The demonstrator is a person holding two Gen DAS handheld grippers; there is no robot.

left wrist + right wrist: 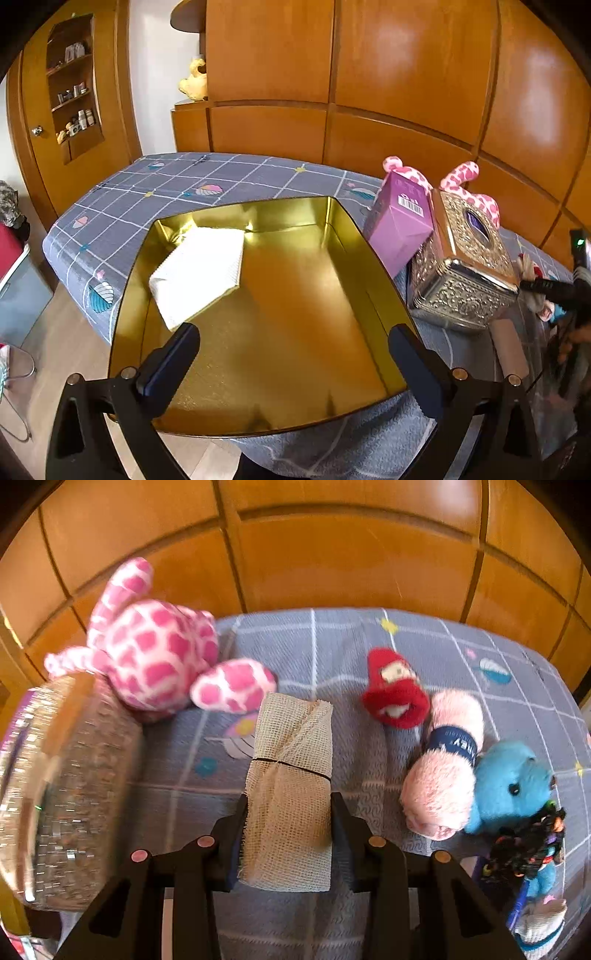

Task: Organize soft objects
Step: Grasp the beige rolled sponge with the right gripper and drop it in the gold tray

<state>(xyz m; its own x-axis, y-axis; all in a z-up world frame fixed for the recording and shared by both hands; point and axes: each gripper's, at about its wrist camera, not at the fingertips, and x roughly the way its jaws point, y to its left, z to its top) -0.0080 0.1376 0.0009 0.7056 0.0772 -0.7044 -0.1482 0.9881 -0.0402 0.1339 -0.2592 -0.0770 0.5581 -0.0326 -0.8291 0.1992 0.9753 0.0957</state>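
My left gripper (pixel 295 339) stands wide open above a gold tin box (pixel 354 229), nothing between its fingers. A folded white cloth (pixel 201 271) lies in the box's far left corner. In the right wrist view my right gripper (pixel 288 808) is shut on a beige mesh cloth roll (pixel 291 775) bound with a thin black band, held just above the bed. To its right lie a red plush (pixel 395 690), a rolled pink towel (pixel 443 768) and a blue plush (pixel 506 782). A pink-spotted plush (pixel 159 657) sits at the left.
An ornate silver tissue box (pixel 465 273) and a purple carton (pixel 402 221) stand right of the tin. The grey checked bedspread (pixel 184 181) covers the bed, wooden wardrobe panels (pixel 406 74) behind. A black patterned scrunchie (pixel 528 845) lies near the blue plush.
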